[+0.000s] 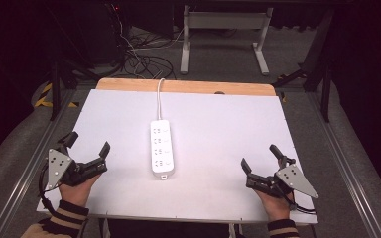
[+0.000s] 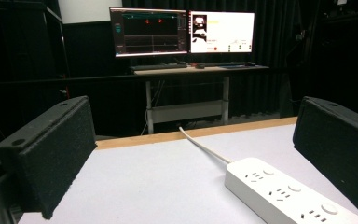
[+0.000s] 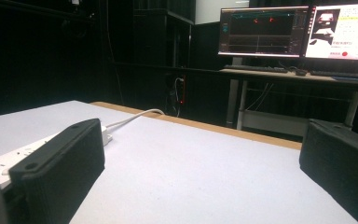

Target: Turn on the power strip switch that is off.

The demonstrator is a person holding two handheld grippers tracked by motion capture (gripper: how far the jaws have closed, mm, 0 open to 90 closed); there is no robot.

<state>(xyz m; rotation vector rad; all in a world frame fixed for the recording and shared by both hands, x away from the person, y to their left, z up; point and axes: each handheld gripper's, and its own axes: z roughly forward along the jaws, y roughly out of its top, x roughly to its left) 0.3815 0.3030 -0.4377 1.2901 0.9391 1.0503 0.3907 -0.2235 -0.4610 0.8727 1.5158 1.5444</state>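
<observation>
Power strip (image 1: 161, 147) is lying flat on the table (image 1: 218, 124), between both grippers, touching neither; left gripper (image 1: 88, 145) is resting with jaws spread, empty; right gripper (image 1: 259, 157) likewise spread, empty.

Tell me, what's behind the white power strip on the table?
Behind the power strip its white cord runs across the table and over the far wooden edge. Beyond stands a desk with two lit monitors. Where the cord ends is hidden.

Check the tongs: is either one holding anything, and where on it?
Nothing is held. The left tongs and the right tongs are both open over the table, with the power strip lying untouched between them.
</observation>
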